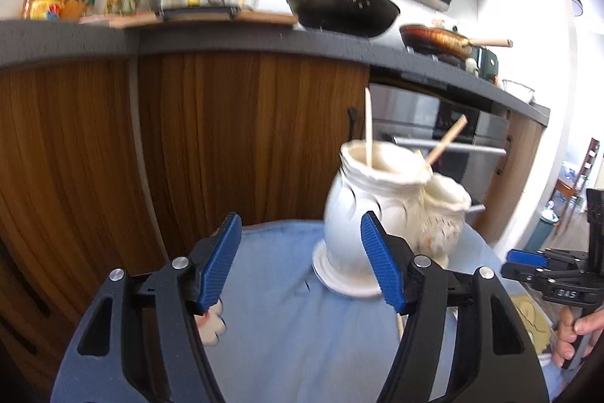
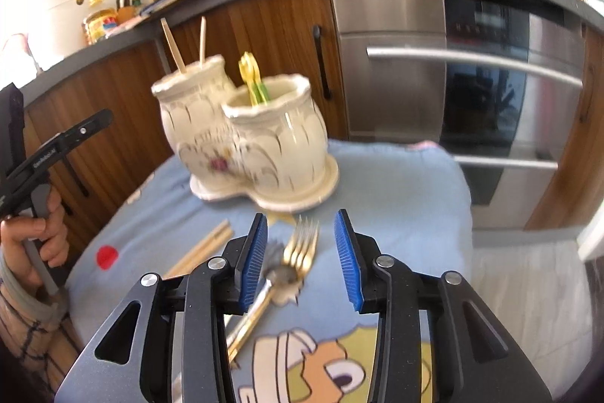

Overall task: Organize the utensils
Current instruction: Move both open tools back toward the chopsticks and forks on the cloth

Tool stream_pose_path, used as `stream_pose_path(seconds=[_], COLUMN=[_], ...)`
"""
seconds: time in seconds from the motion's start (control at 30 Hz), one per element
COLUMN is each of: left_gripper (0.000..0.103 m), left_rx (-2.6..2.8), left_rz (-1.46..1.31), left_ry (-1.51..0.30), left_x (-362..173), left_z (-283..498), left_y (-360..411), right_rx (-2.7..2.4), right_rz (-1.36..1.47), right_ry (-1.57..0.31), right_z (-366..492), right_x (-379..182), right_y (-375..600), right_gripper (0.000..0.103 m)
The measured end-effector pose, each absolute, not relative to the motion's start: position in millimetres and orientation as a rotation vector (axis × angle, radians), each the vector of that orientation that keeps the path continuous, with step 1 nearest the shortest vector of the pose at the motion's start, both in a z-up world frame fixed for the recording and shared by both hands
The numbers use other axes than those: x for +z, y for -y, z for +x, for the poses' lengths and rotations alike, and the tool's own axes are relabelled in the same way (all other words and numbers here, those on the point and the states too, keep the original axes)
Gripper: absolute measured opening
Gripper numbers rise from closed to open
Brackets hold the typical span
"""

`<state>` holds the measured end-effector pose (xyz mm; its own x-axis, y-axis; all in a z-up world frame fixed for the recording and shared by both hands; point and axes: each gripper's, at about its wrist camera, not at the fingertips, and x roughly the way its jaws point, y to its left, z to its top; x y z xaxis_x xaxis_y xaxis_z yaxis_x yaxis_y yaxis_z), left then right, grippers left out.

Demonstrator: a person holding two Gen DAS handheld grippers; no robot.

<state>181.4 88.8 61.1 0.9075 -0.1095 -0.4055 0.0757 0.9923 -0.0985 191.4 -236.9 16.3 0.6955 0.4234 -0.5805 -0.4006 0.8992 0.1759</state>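
Note:
A cream double-pot ceramic utensil holder (image 2: 241, 138) stands on a blue cloth (image 2: 396, 184). One pot holds two wooden chopsticks (image 2: 174, 45); the other holds yellow-green plastic utensils (image 2: 253, 78). Gold forks (image 2: 302, 244) and a silver utensil (image 2: 279, 276) lie on the cloth just below my open, empty right gripper (image 2: 301, 252). Loose wooden chopsticks (image 2: 204, 248) lie to their left. In the left wrist view the holder (image 1: 377, 210) stands just ahead of my open, empty left gripper (image 1: 300, 252), with chopsticks (image 1: 368, 127) sticking up.
Wooden cabinets (image 1: 188, 138) and a steel oven (image 2: 453, 82) stand behind the cloth-covered surface. A dark counter (image 1: 226, 40) above carries a black wok (image 1: 339, 6) and a frying pan (image 1: 438, 38). The right gripper (image 1: 547, 270) shows at the right edge of the left wrist view.

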Motion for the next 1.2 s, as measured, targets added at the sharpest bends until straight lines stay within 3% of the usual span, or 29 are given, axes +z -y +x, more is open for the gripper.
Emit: stream_pose_path(seconds=[0.57,1.03,1.2], left_gripper=[0.064,0.028,0.026], left_rx=[-0.248,-0.338,-0.360], left_rz=[-0.002,0.111,0.114], left_ry=[-0.656,-0.819,-0.850], left_x=[-4.0,-33.7,-36.0], left_z=[163.7,172.3,178.9], left_y=[-47.0,-13.1,-8.8], right_rx=[0.516,0.546,0.550], right_rz=[0.046,-0.002,-0.007], right_ry=[-0.771,-0.774,-0.768], right_z=[180.0,175.2,173.8], right_x=[-13.2,-13.7,-13.6], right_y=[231.6,218.8,217.8], right_gripper=[0.042,0.042,0.042])
